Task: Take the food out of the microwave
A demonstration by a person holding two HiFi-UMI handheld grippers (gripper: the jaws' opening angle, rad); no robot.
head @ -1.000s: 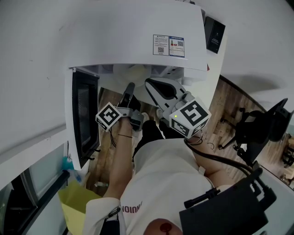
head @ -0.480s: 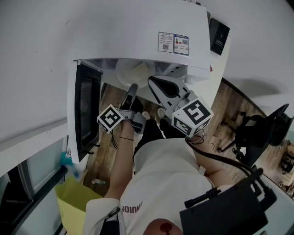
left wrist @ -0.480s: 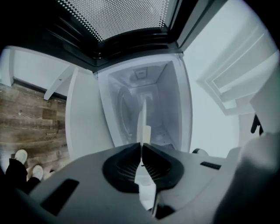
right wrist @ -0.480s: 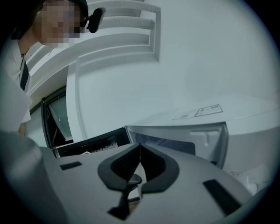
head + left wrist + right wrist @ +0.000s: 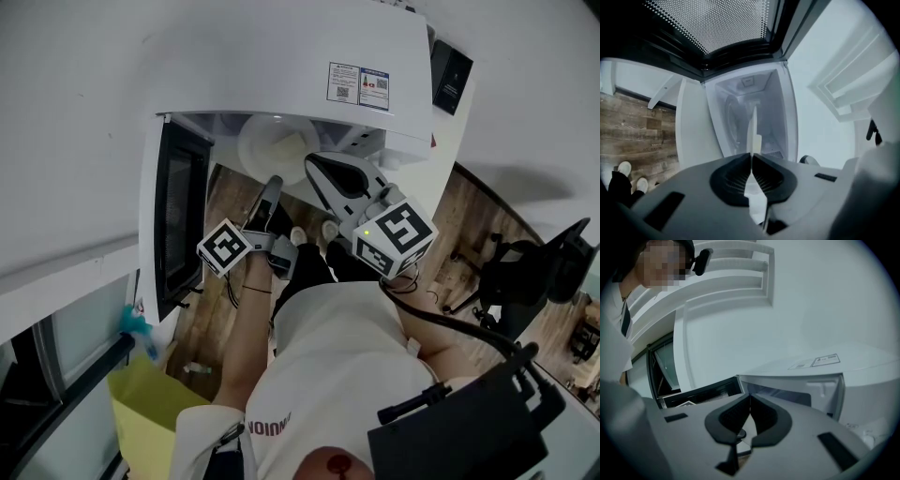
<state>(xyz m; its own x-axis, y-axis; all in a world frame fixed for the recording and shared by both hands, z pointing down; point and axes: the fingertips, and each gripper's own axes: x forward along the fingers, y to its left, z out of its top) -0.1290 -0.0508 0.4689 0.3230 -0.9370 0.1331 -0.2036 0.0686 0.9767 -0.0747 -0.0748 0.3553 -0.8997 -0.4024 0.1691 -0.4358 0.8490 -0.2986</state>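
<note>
the left gripper [image 5: 751, 157] had its jaws pinching the rim of the white plate [image 5: 267, 150] of food [image 5: 287, 142] at the microwave's [image 5: 281, 66] open front edge; the right gripper [image 5: 750, 398], just beside it, had empty jaws pressed together.

The microwave [image 5: 281, 66] is white. Its door [image 5: 178, 225] stands swung open at 9 o'clock of the cavity, with its dark window showing. The food [image 5: 286, 142] is a pale block on a round white plate [image 5: 255, 155], toward the plate's 3 o'clock. The plate lies face up at the cavity mouth, partly under the microwave's top, and its 6 o'clock rim is pinched in the left gripper [image 5: 273, 184].
</note>
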